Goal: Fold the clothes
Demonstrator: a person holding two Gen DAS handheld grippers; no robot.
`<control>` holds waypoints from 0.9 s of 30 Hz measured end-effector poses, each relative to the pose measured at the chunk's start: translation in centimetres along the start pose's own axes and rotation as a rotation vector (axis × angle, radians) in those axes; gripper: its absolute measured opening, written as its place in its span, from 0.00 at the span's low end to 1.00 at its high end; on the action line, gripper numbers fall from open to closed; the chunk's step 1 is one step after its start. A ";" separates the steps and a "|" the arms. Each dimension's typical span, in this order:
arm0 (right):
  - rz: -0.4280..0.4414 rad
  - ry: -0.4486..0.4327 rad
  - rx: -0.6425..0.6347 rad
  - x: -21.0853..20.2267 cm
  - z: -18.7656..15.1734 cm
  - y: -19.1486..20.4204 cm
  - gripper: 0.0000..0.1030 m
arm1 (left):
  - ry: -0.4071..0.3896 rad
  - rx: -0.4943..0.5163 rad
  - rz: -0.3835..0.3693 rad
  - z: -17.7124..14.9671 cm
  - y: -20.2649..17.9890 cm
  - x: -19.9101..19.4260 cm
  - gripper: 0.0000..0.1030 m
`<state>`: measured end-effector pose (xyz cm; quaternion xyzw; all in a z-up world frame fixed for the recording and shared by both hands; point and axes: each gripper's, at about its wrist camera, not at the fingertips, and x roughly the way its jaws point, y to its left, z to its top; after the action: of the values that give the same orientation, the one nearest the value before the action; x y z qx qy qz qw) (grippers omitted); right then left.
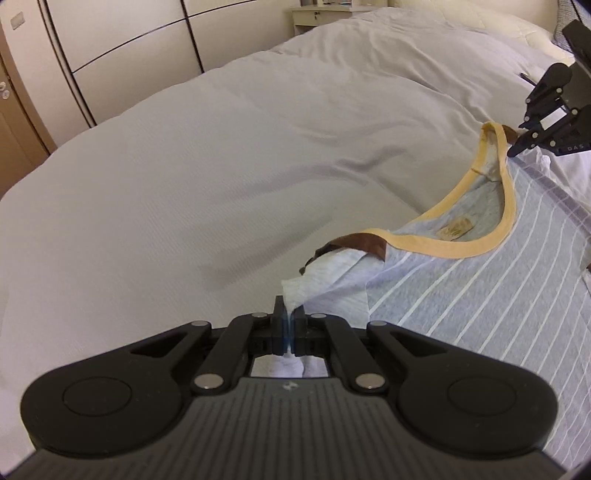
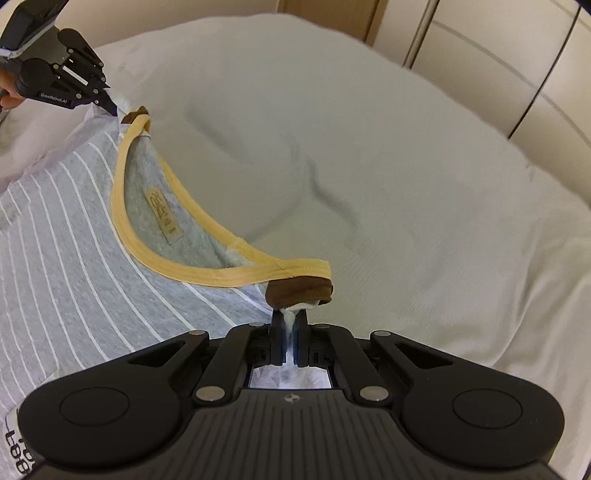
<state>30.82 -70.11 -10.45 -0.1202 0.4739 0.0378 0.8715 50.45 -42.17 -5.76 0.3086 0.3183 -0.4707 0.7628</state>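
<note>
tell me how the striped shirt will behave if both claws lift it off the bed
Probably floppy: the striped shirt already sags between the left claw and right claw, each pinching a shoulder. Its yellow neckline droops open, so the knit likely stretches. It looks thin and light, and would drape rather than hold shape over the bed.

One shirt (image 1: 461, 280) lies on one bed (image 1: 207, 177), with one yellow collar (image 2: 207, 275), one label (image 2: 162, 214) and two brown shoulder patches. Two grippers, left (image 1: 289, 314) and right (image 2: 290, 319). One nightstand (image 1: 314, 16) stands behind.
</note>
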 end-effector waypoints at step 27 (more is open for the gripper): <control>-0.121 0.111 0.307 -3.2 -10.8 -7.9 0.57 | 0.270 -0.215 0.117 -9.9 1.4 0.2 0.42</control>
<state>21.63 -80.23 -12.01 -0.0160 0.5133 -0.0941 0.8529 49.91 -34.15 -11.63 0.3038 0.4478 -0.3428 0.7679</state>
